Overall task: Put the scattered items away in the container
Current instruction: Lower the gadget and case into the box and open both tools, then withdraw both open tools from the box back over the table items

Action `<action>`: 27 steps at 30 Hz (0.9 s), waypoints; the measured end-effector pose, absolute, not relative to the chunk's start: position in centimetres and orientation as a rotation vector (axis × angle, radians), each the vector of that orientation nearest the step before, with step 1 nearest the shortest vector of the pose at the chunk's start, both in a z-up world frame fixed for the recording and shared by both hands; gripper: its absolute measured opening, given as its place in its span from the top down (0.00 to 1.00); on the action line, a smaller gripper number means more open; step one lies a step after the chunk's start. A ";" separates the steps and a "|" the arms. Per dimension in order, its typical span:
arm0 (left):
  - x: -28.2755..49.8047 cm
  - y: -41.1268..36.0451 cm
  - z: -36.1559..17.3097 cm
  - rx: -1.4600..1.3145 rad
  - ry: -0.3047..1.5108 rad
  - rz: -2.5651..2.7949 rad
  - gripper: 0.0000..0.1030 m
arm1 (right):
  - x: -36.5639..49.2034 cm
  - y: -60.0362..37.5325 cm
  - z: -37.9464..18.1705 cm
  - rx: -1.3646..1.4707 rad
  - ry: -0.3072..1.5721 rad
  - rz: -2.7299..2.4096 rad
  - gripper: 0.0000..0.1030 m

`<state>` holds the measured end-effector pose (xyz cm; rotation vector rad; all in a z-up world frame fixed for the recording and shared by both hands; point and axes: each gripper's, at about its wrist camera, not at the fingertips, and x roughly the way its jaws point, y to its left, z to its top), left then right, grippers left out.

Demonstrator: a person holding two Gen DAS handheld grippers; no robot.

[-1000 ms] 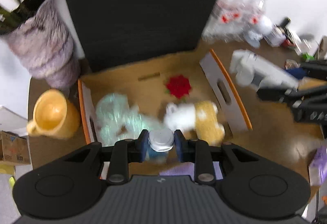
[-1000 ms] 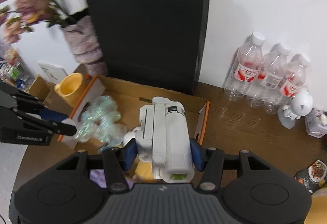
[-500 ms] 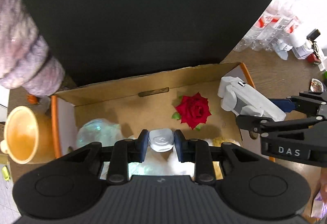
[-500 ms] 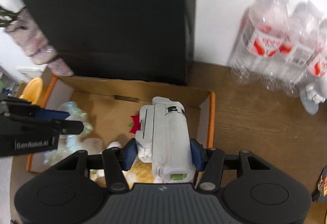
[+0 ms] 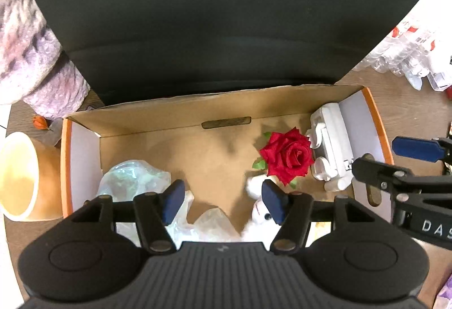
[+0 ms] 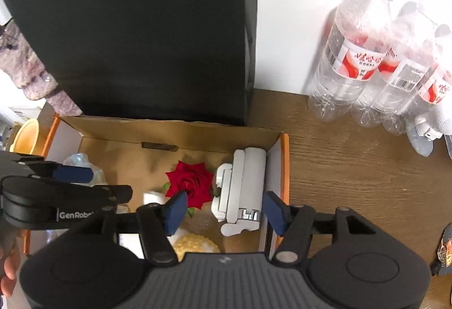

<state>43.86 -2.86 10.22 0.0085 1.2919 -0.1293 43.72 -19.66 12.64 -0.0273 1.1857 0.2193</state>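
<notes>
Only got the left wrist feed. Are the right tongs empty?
Observer: Yes. The right tongs are open, with nothing between them.
Operator: Where's the white gadget?
Observer: The white gadget lies in the box, lengthwise along its right wall.
Operator: Anything right of the box?
Observer: Three clear water bottles with red labels, by the white wall, apart from the box.

Brown matt cardboard box [image 5: 158,128] with orange edges, soft cloth-like red rose [image 5: 286,155], smooth white plastic gadget [image 6: 243,187], crinkly shiny plastic bag [image 5: 132,182], clear glossy plastic bottles [image 6: 350,60], wood-grain table [image 6: 353,168], fuzzy purple vase cover [image 5: 31,55]
</notes>
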 end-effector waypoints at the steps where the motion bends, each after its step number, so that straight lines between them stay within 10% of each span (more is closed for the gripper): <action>1: 43.5 -2.8 10.5 0.010 1.292 -0.127 0.36 | 43.6 -19.6 12.8 -0.029 1.190 0.220 0.42; 8: 40.8 -2.1 12.3 0.018 1.289 -0.111 0.19 | 41.0 -19.6 13.8 -0.053 1.217 0.220 0.31; 27: 27.2 1.6 17.8 -0.012 1.211 -0.063 0.17 | 27.9 -19.3 19.3 -0.059 1.167 0.248 0.25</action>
